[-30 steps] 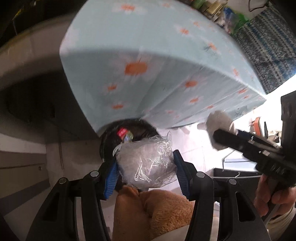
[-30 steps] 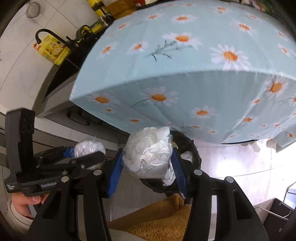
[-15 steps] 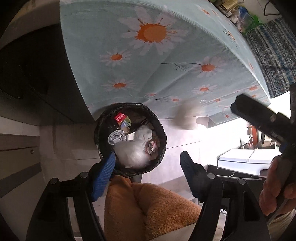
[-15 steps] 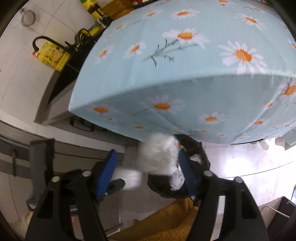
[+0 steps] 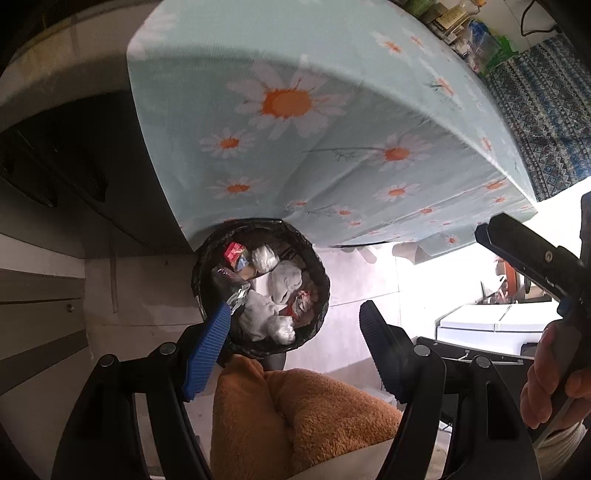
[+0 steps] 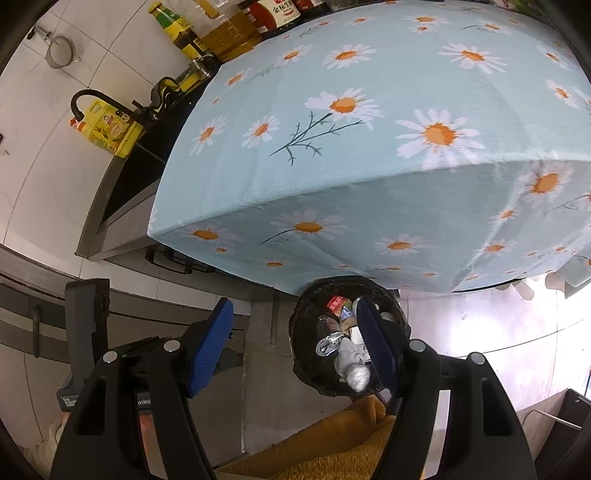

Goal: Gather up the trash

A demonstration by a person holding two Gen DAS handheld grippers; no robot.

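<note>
Tongs over the bin, both released and empty

The left tongs (image 5: 295, 328) point steeply down with their blue pads spread and nothing between them; the black-lined bin (image 5: 321, 273) stands on the floor below and just ahead of them, against the edge of the daisy tablecloth (image 5: 332, 147). Inside the bin lies the trash (image 5: 273, 295): white crumpled wads, clear plastic, a foil scrap and a small red packet. The right tongs (image 6: 295, 343) are also spread wide with nothing in them, their right pad across the bin (image 6: 306, 314) in that view, the trash (image 6: 351, 365) showing beside it. To the right of the left tongs a hand (image 5: 554, 380) holds the other tool. Below both tongs sits an orange fleecy cloth (image 5: 295, 417). Beyond the right tongs, bottles (image 6: 229, 29) stand at the far end of the tablecloth (image 6: 369, 129)
</note>
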